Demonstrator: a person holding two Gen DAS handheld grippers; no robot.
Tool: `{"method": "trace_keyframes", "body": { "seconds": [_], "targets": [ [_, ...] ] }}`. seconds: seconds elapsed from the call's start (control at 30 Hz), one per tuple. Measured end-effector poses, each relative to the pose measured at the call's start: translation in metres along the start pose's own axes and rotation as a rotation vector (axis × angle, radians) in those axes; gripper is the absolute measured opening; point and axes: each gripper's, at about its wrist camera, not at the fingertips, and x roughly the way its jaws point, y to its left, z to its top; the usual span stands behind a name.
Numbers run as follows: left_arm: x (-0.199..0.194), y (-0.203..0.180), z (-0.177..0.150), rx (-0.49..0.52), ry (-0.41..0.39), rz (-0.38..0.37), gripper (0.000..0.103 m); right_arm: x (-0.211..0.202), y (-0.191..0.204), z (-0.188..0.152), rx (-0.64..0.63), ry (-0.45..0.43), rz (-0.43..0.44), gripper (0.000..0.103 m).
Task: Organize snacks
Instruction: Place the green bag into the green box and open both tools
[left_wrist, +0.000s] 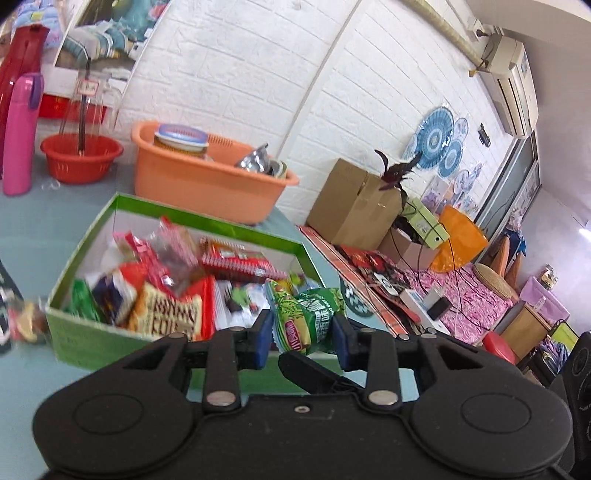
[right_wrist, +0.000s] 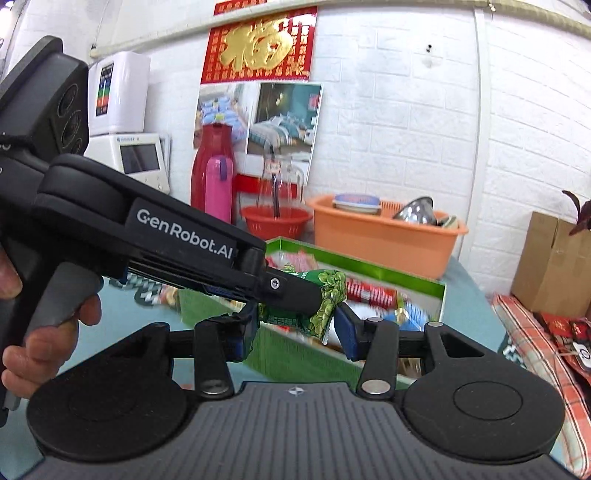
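My left gripper (left_wrist: 303, 332) is shut on a green snack packet (left_wrist: 306, 319), held at the near right corner of the green box (left_wrist: 92, 332). The box holds several snack packs, among them a long red pack (left_wrist: 240, 262). In the right wrist view the left gripper (right_wrist: 291, 291) crosses from the left with the same green packet (right_wrist: 327, 295) in its tips. The packet sits between my right gripper's (right_wrist: 295, 332) blue pads (right_wrist: 349, 332), which stand apart from it. The green box (right_wrist: 369, 269) lies just beyond.
On the blue table stand an orange tub (left_wrist: 207, 184) with jars and metal ware, a red bowl (left_wrist: 81, 157), a pink bottle (left_wrist: 20, 133) and a loose snack (left_wrist: 26, 321) left of the box. A cardboard box (left_wrist: 351, 206) and clutter sit to the right.
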Motion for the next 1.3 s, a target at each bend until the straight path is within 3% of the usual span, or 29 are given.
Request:
{"method": "trace_keyframes", "body": {
  "seconds": [0.5,0.6,0.63,0.7,0.73,1.03,1.3],
  "targets": [
    [0.047,0.043,0.037,0.026,0.022,0.032,0.081,0.067,-0.017,0.016,0.055,-0.021,0.004,0.078],
    [0.060,0.048,0.037,0.037,0.037,0.059,0.092,0.077,-0.020,0.011,0.062,-0.010,-0.006,0.080],
    [0.064,0.050,0.036,0.043,0.044,0.080,0.103,0.081,-0.021,0.009,0.059,-0.003,-0.017,0.085],
    [0.066,0.054,0.033,0.041,0.044,0.114,0.103,0.089,-0.021,0.004,0.040,0.027,-0.039,0.098],
    [0.066,0.055,0.031,0.040,0.044,0.117,0.103,0.093,-0.021,0.001,0.029,0.046,-0.054,0.103],
    [0.045,0.048,0.027,0.049,0.046,0.100,0.103,0.078,-0.017,-0.005,0.003,0.039,-0.087,0.103],
    [-0.016,0.044,0.009,0.023,-0.007,0.100,0.103,0.037,0.000,0.004,-0.006,-0.029,-0.061,0.103]
  ]
}}
